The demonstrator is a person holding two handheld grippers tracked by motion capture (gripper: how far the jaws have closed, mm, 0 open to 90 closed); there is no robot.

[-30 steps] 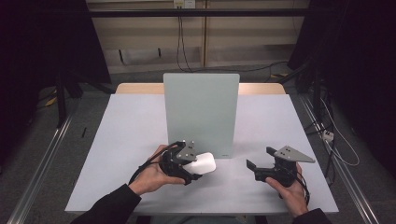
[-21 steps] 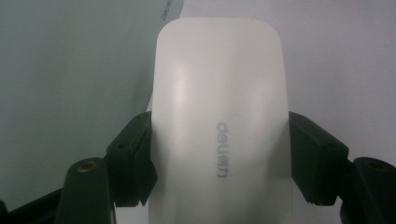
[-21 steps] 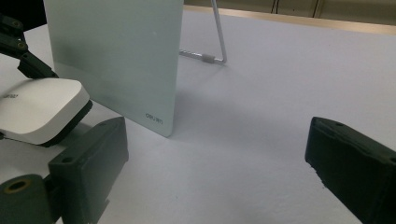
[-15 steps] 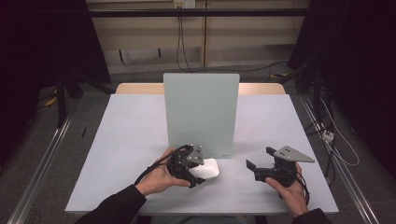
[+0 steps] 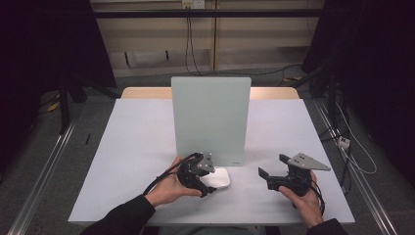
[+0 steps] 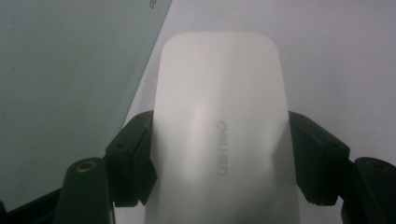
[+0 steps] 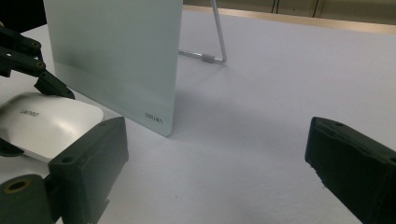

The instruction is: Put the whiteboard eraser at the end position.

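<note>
The left gripper [image 5: 208,185] is pinching the white mouse [image 6: 219,135] near the table's [image 5: 137,147] front edge, not yet lifting it, while the right gripper [image 5: 271,166] is waiting alongside, jaws spread.

A flat white computer mouse [image 5: 216,178] lies on the pale grey worktop [image 5: 137,147], just before the lower left corner of an upright pale green rectangular panel [image 5: 211,120] that stands mid-worktop on a thin wire stand [image 7: 215,44] behind it. The left gripper [image 5: 203,182] sits around the mouse's near end; the right gripper [image 5: 270,169] is well apart to the right.
</note>
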